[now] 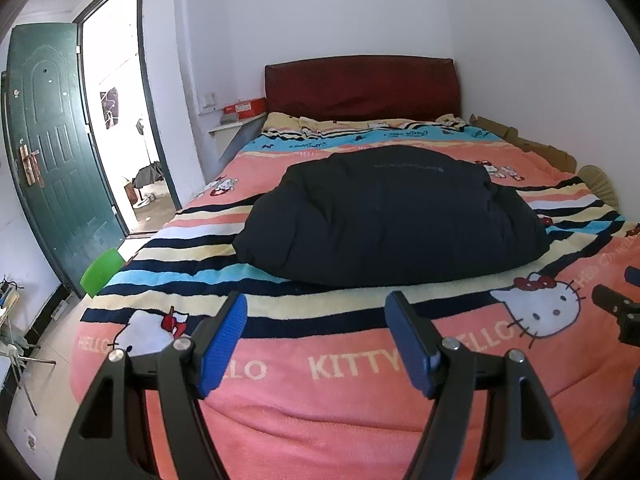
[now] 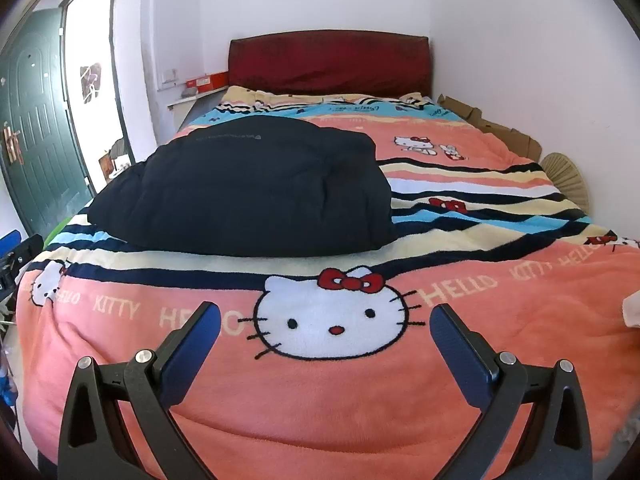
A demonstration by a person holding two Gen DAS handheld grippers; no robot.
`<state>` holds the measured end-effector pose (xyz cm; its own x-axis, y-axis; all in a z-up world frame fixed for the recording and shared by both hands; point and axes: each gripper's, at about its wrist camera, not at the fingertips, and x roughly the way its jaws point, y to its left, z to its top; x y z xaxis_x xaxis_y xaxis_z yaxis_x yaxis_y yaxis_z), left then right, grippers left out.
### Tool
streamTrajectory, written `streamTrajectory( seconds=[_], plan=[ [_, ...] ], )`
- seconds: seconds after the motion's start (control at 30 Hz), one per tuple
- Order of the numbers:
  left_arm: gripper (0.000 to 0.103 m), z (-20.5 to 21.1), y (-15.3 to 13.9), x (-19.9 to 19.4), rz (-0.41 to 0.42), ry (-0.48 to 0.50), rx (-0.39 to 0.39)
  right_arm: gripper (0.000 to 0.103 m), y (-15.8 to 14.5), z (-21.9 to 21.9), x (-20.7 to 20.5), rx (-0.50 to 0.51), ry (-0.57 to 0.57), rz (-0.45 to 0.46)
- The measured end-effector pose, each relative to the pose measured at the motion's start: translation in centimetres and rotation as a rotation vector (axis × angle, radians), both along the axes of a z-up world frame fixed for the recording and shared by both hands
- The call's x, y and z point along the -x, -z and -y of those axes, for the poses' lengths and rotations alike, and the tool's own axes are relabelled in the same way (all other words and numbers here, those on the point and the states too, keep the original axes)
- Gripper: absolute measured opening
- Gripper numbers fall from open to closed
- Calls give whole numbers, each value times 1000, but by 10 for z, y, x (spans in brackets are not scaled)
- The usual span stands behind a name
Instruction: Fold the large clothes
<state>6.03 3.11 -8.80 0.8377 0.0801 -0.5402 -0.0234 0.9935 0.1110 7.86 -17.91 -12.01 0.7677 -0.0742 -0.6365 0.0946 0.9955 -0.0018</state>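
A bulky black padded jacket (image 1: 392, 212) lies folded into a thick bundle in the middle of the bed; in the right wrist view the jacket (image 2: 248, 192) sits left of centre. My left gripper (image 1: 318, 308) hovers over the foot of the bed, short of the jacket, open with nothing between its blue pads. My right gripper (image 2: 326, 318) hangs over the cat face on the blanket, also open and empty, well short of the jacket. The tip of the right gripper (image 1: 616, 308) shows at the right edge of the left wrist view.
The bed carries a pink striped cartoon blanket (image 1: 320, 400) and has a dark red headboard (image 1: 362, 86). A green door (image 1: 52, 152) stands open at left. Cardboard (image 2: 492, 126) and a straw fan (image 2: 568, 176) lie along the right wall. A green plastic piece (image 1: 102, 266) stands beside the bed's left edge.
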Motion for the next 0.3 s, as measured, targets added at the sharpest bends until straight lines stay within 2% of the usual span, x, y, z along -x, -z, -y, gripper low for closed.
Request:
streamTrajectory(
  seconds=[0.3],
  plan=[
    [70,3,4,-3,-14,12,1,102,5,0,-5,1,-4,-16]
  ],
)
